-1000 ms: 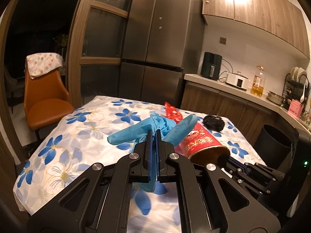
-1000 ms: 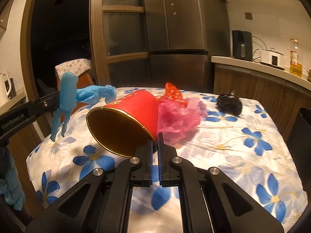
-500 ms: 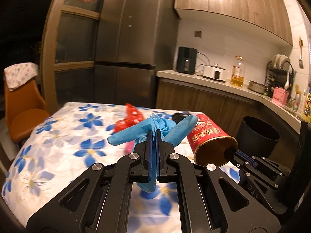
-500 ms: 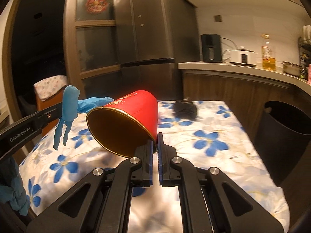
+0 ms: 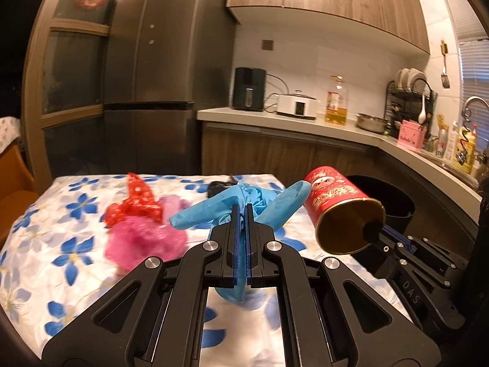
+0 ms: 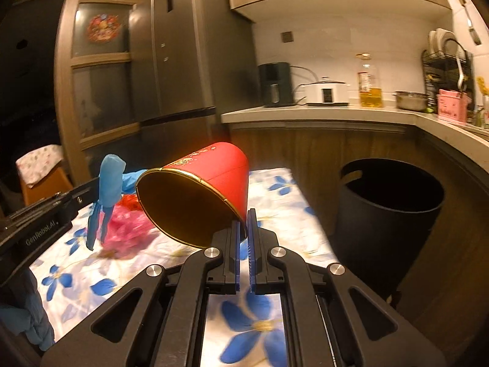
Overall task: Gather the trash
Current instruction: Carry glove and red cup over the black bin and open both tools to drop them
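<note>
Carrying two pieces of rubbish at once, a person holds both grippers above the flower-print table (image 5: 45, 244), at its end nearest the black bin (image 6: 394, 211) that stands on the floor there. The left gripper (image 5: 241, 238) has its jaws pressed together on a crumpled blue glove (image 5: 244, 197), whose loose fingers stick out on both sides of the jaws and hang beneath them. The right gripper (image 6: 243, 238) is clamped on the gold-edged rim of a red paper cup (image 6: 214, 183), which lies tilted on its side in the air, its brown-gold inside turned toward the camera and gold festive lettering on its wall.

By the look of it the job is part-way through: both items are lifted off the table, but neither is in the bin yet, and the cup sits between the table and the bin's open mouth. More rubbish is left on the cloth: a pink plastic bag (image 5: 143, 241) with a red wrapper (image 5: 137, 205) touching its far side, and a small dark object (image 5: 218, 187) beyond the glove, too hidden to identify.

The glove looks thin and limp, the cup light, empty and undented. What the bin already holds cannot be seen; its inside shows only as darkness.
</note>
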{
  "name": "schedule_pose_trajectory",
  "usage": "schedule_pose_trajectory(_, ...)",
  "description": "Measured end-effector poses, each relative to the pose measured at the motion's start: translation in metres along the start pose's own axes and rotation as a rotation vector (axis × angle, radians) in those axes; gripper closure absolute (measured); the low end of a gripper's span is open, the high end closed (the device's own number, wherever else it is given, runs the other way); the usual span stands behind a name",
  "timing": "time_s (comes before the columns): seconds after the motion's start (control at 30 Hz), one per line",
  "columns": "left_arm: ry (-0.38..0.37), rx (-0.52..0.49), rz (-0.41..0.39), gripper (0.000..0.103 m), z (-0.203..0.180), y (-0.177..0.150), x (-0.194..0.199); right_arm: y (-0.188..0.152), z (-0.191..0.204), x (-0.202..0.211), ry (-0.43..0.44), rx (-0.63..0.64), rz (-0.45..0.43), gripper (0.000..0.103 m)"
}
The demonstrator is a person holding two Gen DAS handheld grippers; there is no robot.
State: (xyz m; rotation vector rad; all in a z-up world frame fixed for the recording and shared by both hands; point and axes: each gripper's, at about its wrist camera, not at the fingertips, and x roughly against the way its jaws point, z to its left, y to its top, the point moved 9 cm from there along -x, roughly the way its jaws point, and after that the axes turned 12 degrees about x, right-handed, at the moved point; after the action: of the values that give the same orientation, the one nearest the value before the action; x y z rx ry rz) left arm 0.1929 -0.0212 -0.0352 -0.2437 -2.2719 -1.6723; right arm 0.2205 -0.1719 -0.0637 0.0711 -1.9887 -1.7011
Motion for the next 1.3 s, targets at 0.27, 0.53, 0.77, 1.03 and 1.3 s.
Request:
schedule_pose_trajectory(0.27,-0.074,-0.046,0.022,0.101,-0.051,-0.004,-0.025,0.0,-0.046,0.009,-0.092,-0.036,-0.005,0.098)
schedule_pose_trajectory(0.53,-0.154,-0.069,0.017,0.101,-0.101,0.002,-0.043,0.004,-0.101,0.022,-0.208,-0.083,-0.026,0.098)
schedule_pose_trajectory(0.77,-0.222,-0.095,-0.007,0.101,-0.149,0.008,-0.061,0.009,-0.15,0.029,-0.325,-0.115,-0.04,0.098)
schedule_pose_trajectory(1.03,-0.278,-0.122,0.0,0.101,-0.199,0.009,-0.093,0.008,-0.191,0.025,-0.41,-0.146,-0.041,0.098)
schedule_pose_trajectory(1.3,-0.331,-0.121,0.024,0.101,-0.235,0.004,-0.123,0.006,-0.221,0.013,-0.458,-0.169,-0.03,0.098)
